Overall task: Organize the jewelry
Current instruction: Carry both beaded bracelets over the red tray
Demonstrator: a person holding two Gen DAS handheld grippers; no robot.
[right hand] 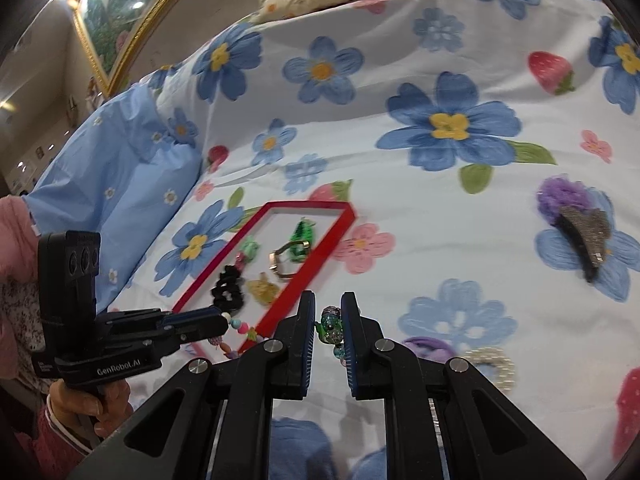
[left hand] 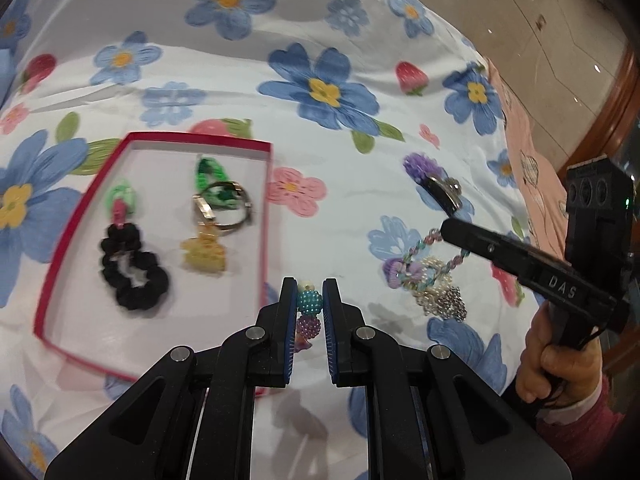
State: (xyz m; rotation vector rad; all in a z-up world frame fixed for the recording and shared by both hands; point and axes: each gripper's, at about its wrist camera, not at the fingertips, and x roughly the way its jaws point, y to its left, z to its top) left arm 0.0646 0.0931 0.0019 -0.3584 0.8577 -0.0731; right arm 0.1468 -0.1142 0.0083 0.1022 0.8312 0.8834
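Left wrist view: a beaded bracelet [left hand: 309, 309] sits clamped in the left hand-held gripper [left hand: 310, 300] at lower centre, beside the red tray [left hand: 154, 138]. The right hand-held gripper [right hand: 327, 326] is clamped on a glittery bead strand [right hand: 331, 328]. Best carry each strand fully over the rim before letting go.

A white bedspread printed with blue flowers and red strawberries [right hand: 400, 184] is covering the bed; a gold-framed painting [right hand: 116, 20] is hanging beyond its left edge, beige tiled floor [left hand: 520, 20] gleaming under ceiling lights

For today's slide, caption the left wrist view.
Left claw shut on a beaded bracelet beside the red tray of jewelry.
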